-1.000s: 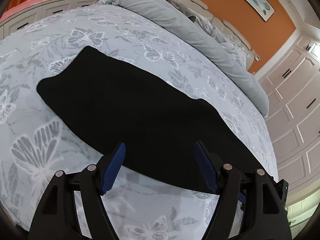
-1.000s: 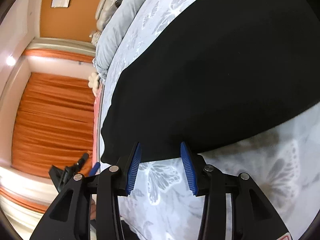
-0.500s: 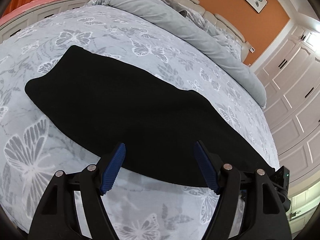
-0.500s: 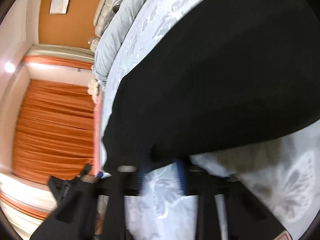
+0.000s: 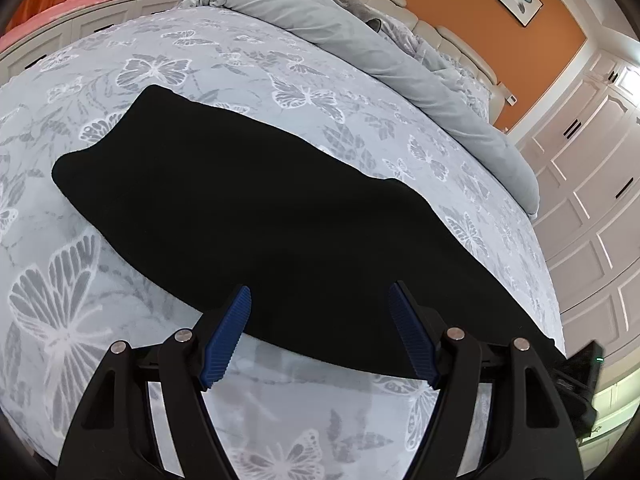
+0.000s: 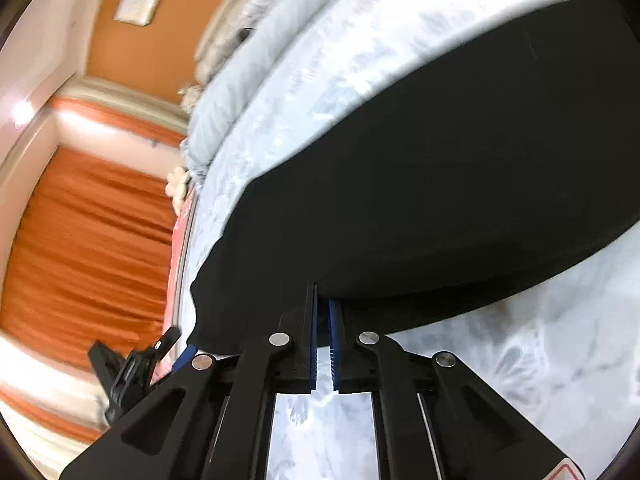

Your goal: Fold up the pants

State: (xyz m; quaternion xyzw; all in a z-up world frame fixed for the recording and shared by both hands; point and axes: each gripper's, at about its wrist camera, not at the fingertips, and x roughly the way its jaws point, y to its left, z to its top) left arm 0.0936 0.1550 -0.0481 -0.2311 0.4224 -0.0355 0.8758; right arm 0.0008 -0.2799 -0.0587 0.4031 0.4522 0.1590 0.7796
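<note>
Black pants (image 5: pixel 260 208) lie flat in a long band across the butterfly-print bedspread (image 5: pixel 180 72). My left gripper (image 5: pixel 320 296) hovers open over their near long edge, with the blue pads (image 5: pixel 226 336) wide apart and nothing pinched. In the right wrist view the pants (image 6: pixel 440 200) fill the middle. My right gripper (image 6: pixel 323 300) is closing its jaws on their near hem, with the dark fabric caught between the pad tips and that end raised off the bedspread (image 6: pixel 520 360). The left gripper (image 6: pixel 132 364) shows at the lower left of that view.
A rolled grey duvet (image 5: pixel 360 40) and a padded headboard (image 5: pixel 440 28) lie beyond the pants. White wardrobe doors (image 5: pixel 592 200) stand to the right of the bed. An orange curtain (image 6: pixel 88 240) hangs past the bed's far side.
My right gripper went from half open at the hem to nearly shut on it and rose, lifting that end of the pants. The left gripper stayed open in place.
</note>
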